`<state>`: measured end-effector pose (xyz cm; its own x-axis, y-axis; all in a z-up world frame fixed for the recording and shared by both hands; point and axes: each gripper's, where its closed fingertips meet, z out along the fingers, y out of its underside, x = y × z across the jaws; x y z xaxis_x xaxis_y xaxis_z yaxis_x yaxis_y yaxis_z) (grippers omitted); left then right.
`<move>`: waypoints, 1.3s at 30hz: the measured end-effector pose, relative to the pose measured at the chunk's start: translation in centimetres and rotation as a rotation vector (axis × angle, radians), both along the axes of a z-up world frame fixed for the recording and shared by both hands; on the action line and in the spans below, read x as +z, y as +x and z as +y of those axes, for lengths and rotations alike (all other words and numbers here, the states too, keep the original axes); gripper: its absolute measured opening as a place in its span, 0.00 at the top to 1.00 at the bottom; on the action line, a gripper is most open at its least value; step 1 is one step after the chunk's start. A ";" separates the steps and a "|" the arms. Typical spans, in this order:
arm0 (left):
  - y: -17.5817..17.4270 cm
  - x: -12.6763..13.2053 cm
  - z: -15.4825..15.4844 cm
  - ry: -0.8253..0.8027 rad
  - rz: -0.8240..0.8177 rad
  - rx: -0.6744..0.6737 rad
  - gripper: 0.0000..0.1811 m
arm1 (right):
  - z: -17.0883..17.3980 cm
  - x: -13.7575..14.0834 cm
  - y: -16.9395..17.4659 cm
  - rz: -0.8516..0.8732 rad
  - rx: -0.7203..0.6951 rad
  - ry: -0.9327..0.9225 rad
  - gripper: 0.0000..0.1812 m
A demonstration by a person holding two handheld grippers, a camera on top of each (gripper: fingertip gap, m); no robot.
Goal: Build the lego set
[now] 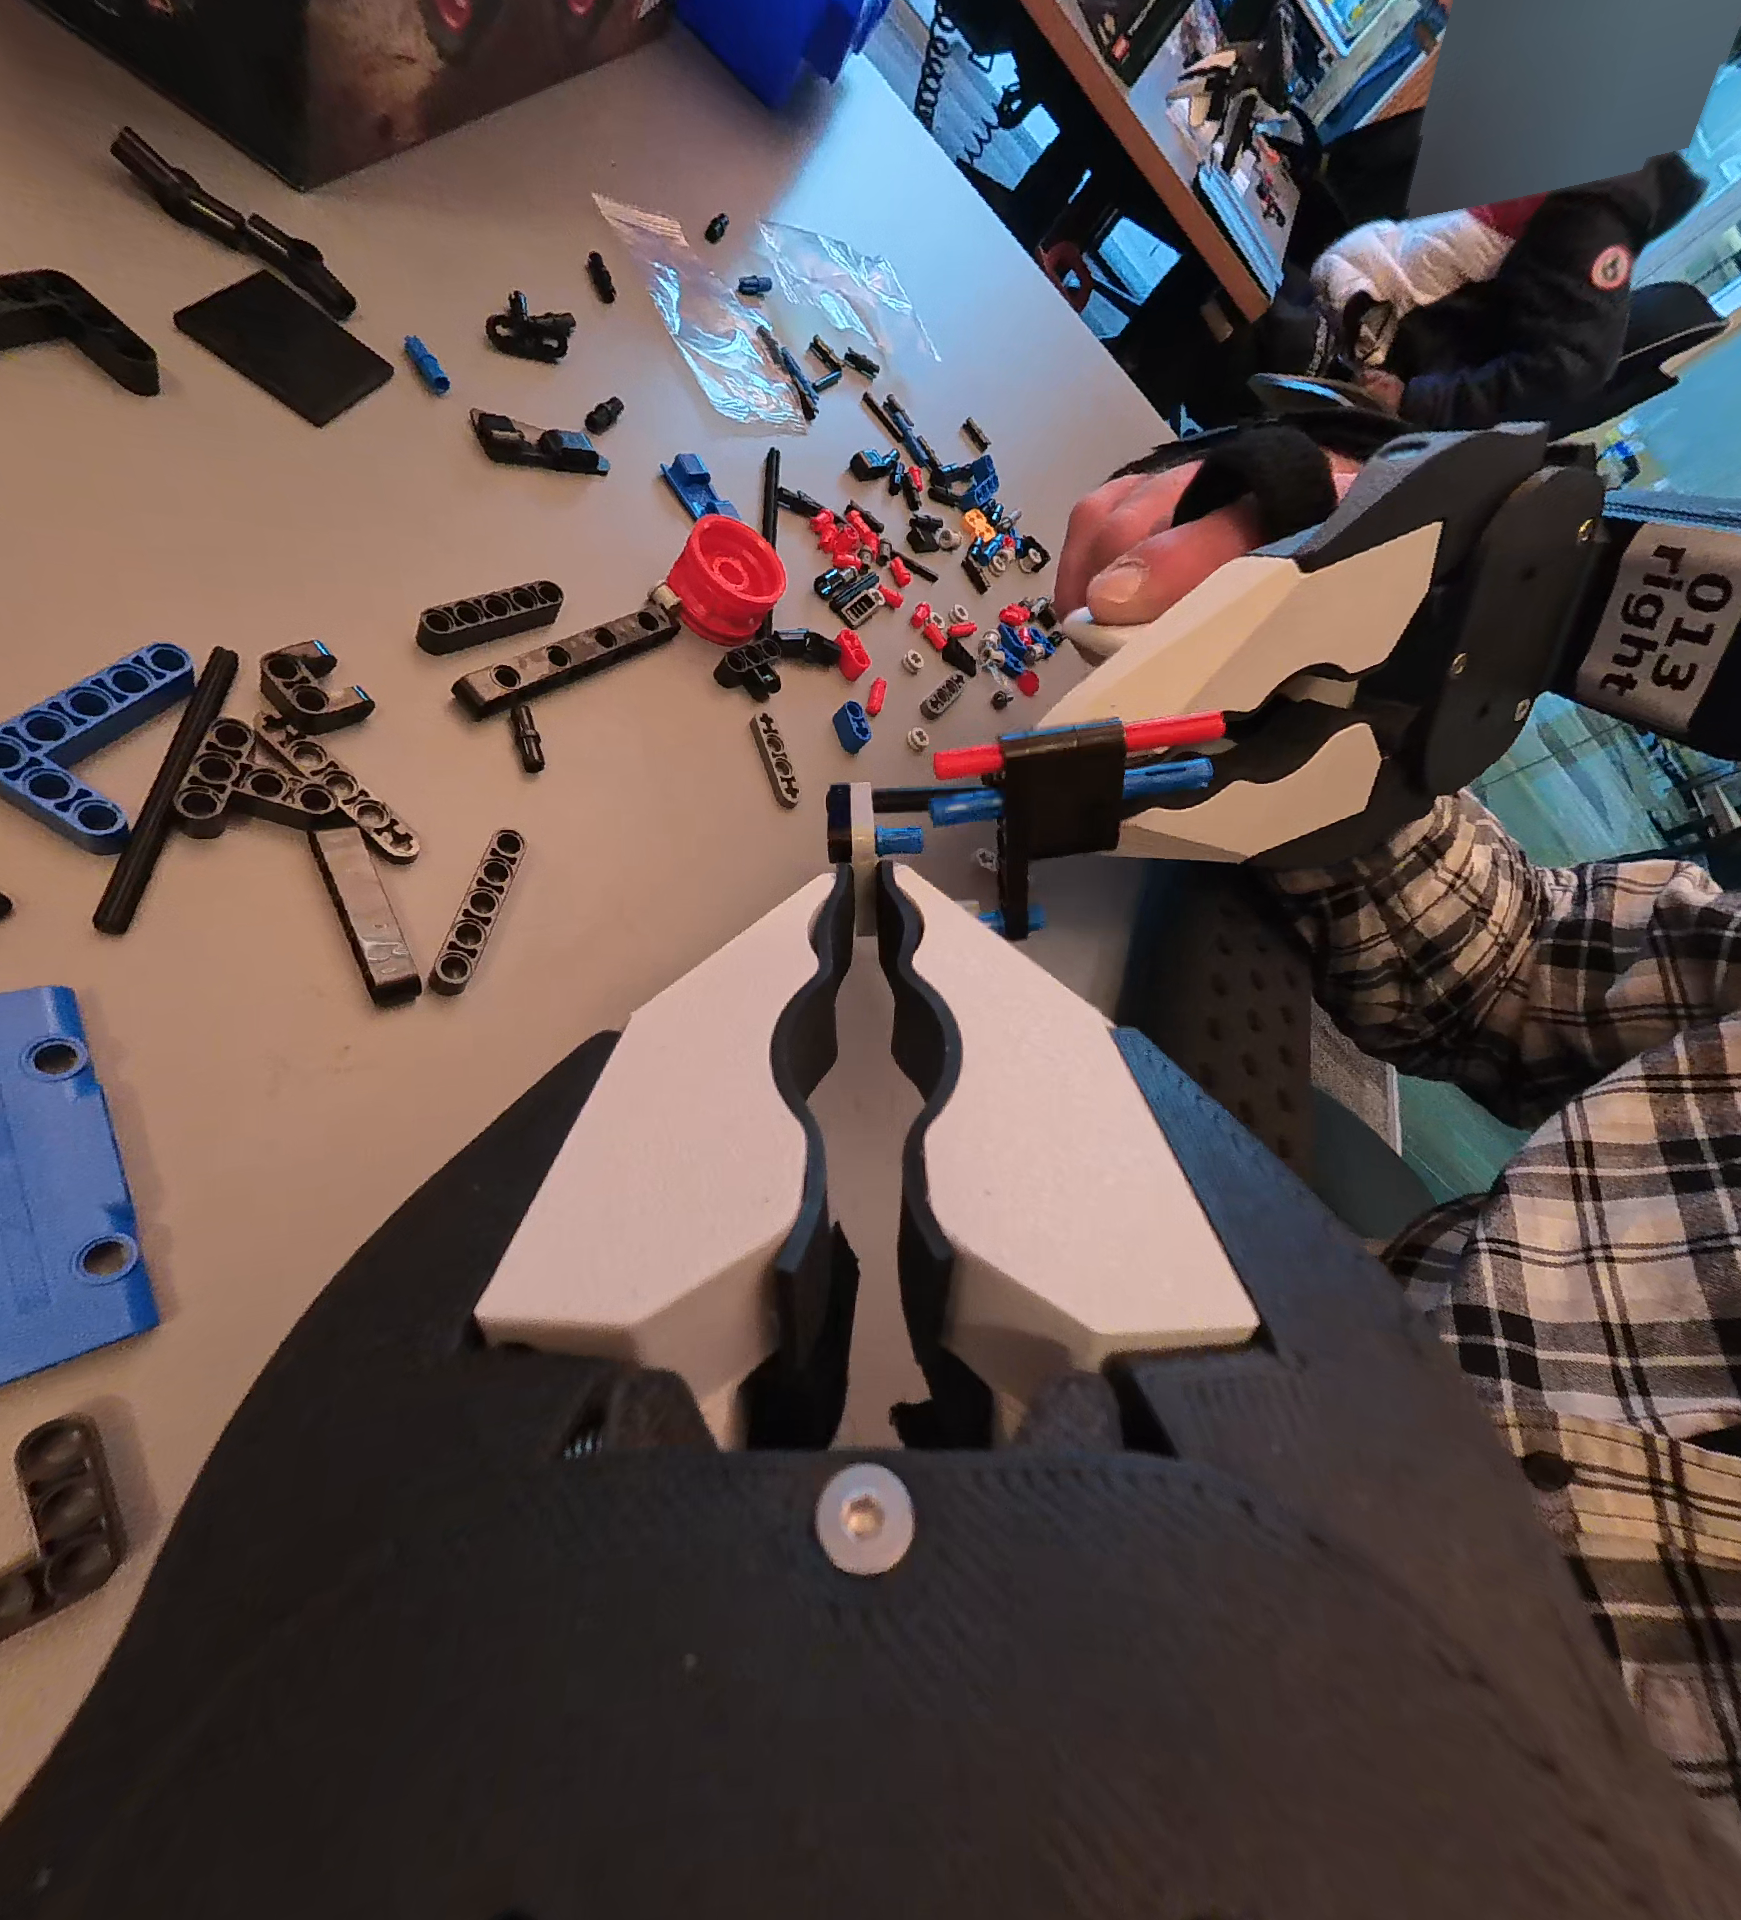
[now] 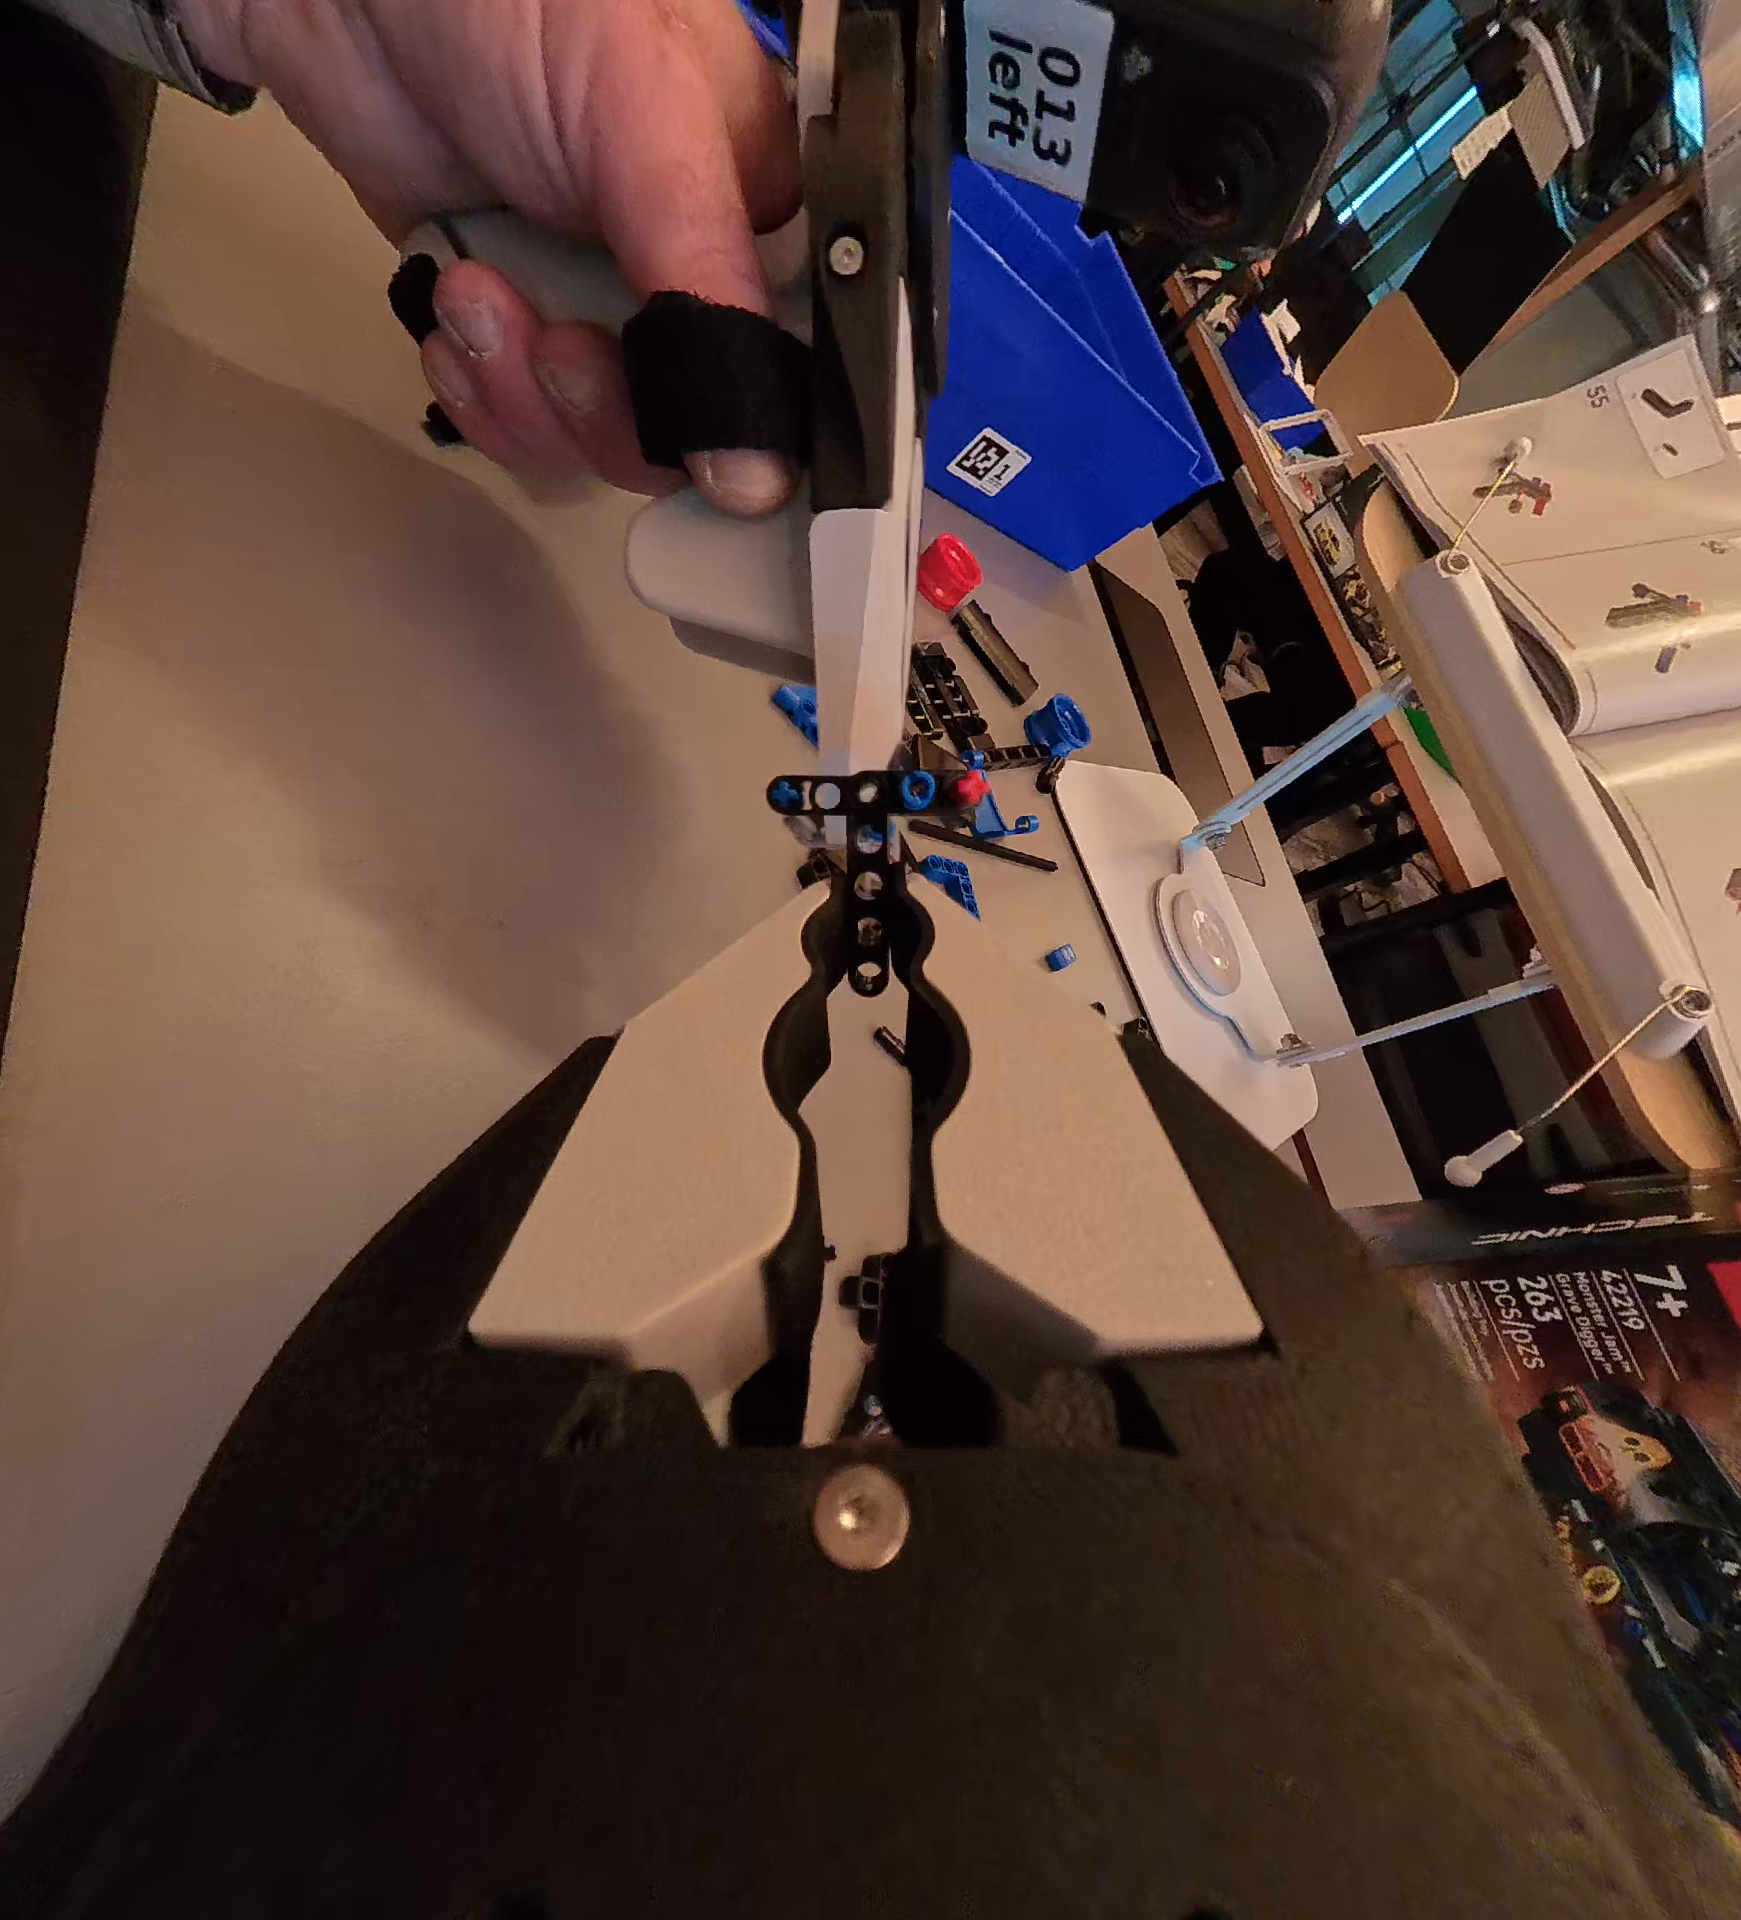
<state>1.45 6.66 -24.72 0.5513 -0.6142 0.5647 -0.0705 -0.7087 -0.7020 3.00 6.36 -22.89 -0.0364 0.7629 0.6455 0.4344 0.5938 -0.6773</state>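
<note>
While loose parts (image 1: 492, 623) on the table (image 1: 637, 208) seen only from the left wrist, and booklet (image 2: 1666, 540) only from the right: left gripper (image 1: 866, 883) nearly closed, pinching a small grey piece (image 1: 864, 847); right gripper (image 2: 866, 914) clamped on the black assembly (image 2: 866, 831), both above the table edge.

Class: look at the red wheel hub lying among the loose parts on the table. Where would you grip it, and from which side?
Grip the red wheel hub across its round outer rim, coming from above. It lies tipped beside a black beam, its open face showing. The rim gives two opposite curved sides for a claw; small pieces crowd its right, so a side approach looks awkward.
</note>
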 end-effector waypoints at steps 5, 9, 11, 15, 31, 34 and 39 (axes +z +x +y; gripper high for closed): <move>0.0 0.2 0.0 0.009 -0.010 -0.001 0.99 | 0.0 0.1 -0.1 0.000 -0.010 0.035 0.97; -0.1 0.5 0.1 0.022 -0.016 0.006 0.99 | 0.1 0.1 -0.2 0.002 -0.017 0.055 0.97; -0.1 0.6 0.1 0.023 -0.025 0.005 0.99 | 0.1 0.2 -0.2 0.012 -0.016 0.040 0.97; -0.1 0.6 0.2 0.026 -0.019 0.006 0.99 | -0.1 0.6 -0.2 0.032 -0.006 0.021 0.97; 0.0 0.2 0.1 -0.007 -0.046 -0.006 0.99 | 0.5 0.3 -0.3 0.025 -0.032 -0.010 0.97; 0.1 0.2 0.2 -0.011 -0.057 -0.006 0.99 | 0.4 0.3 -0.4 0.021 -0.032 -0.009 0.97; 0.2 0.2 0.2 -0.019 -0.067 -0.010 0.99 | 0.5 -0.1 -0.6 -0.001 -0.050 -0.008 0.97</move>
<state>1.70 6.88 -24.55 0.5057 -0.6081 0.6119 -0.0311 -0.7217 -0.6915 2.42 6.85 -22.94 0.0008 0.7687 0.6396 0.4639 0.5663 -0.6812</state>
